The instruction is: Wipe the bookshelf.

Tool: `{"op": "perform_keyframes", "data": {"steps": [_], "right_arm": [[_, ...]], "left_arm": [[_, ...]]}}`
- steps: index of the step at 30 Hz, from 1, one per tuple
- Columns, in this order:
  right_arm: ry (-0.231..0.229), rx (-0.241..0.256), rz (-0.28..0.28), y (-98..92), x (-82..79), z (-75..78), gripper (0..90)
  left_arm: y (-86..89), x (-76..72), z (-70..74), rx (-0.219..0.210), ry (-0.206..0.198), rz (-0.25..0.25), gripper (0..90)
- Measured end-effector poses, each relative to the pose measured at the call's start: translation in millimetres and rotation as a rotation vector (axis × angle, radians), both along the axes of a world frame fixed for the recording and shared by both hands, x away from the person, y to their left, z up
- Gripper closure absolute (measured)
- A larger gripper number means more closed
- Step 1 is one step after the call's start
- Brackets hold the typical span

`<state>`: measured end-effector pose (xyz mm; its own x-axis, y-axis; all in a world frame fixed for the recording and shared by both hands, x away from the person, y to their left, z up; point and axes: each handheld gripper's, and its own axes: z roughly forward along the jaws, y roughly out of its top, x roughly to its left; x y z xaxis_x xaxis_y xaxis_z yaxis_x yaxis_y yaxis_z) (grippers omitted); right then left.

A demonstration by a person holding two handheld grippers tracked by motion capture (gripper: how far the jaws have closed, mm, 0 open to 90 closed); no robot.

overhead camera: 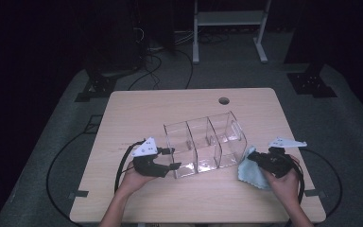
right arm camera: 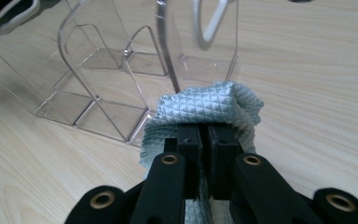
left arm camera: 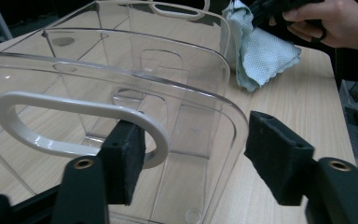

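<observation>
A clear plastic organiser with three compartments lies tipped on its side near the middle of the tabletop, toward the front edge, in the high view. The left gripper meets its left end, and the right gripper holds a pale blue cloth just beside its right end, near the front right corner.

From the left gripper view, the gripper stands released, its jaws spread to either side of the organiser's end wall; one pad sits at the white handle loop without clamping it. The cloth hangs from the far gripper beyond.

In the right gripper view, the gripper is clenched on a bunched fold of the quilted cloth, right next to the organiser's open compartments.

The organiser looks light, rigid and slick, with thin walls that could crack under a hard squeeze or skate across the wood when pushed. The handle loop or the rim of the end wall appears the surest place to pinch it. The cloth is soft and limp; gripped by a bunched fold as here, it should stay put while wiping.
</observation>
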<state>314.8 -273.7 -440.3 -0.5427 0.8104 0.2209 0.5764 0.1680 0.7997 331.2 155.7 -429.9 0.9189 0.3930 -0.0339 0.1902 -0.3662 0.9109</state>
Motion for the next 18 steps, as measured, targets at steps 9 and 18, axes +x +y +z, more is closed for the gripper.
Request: {"op": "perform_keyframes", "data": {"steps": [9, 18], "right_arm": [[-0.056, 0.008, 0.022, 5.7, -5.9, 16.4, 85.5], [-0.126, 0.02, 0.003, 6.8, -2.6, 44.3, 85.5]], "left_arm": [[-0.2, -7.3, -1.6, -0.015, 0.0, 0.003, 47.1], [-3.7, -18.1, -2.5, -0.019, 0.005, 0.007, 46.7]]}}
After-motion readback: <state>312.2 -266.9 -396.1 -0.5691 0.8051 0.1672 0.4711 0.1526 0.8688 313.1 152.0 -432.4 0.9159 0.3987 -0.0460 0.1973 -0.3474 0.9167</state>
